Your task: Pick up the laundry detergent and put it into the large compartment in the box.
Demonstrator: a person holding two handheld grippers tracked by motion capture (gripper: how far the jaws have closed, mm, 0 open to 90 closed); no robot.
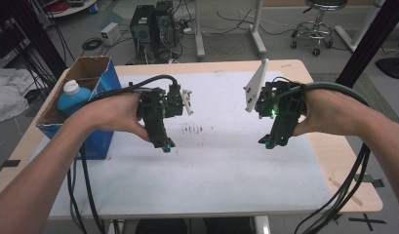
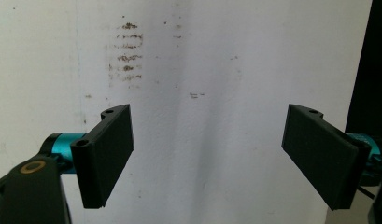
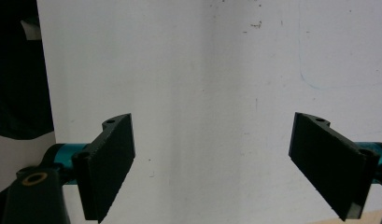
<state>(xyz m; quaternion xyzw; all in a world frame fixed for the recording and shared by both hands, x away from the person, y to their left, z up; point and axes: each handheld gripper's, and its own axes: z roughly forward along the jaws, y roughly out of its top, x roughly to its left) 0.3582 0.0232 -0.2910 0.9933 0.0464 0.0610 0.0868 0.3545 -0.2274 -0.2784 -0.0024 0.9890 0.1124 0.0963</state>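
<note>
Two hands hold my grippers above a white mat (image 1: pixel 211 161) on the table. In the high view my left gripper (image 1: pixel 165 145) points down at the mat's left half, near a patch of dark smudges (image 1: pixel 192 129). My right gripper (image 1: pixel 268 142) hangs over the mat's right half. In the left gripper view the left gripper (image 2: pixel 212 158) stands open over bare mat, with the smudges (image 2: pixel 125 51) farther off. The right gripper view shows the right gripper (image 3: pixel 212 163) open too, nothing between its black pads (image 3: pixel 109 163).
An open blue cardboard box (image 1: pixel 102 87) stands at the table's left edge with a blue bottle (image 1: pixel 72 97) with a white cap inside. Cables trail off the front edge. Behind the table are computer towers (image 1: pixel 153 27) and a stool (image 1: pixel 316 24) on the floor.
</note>
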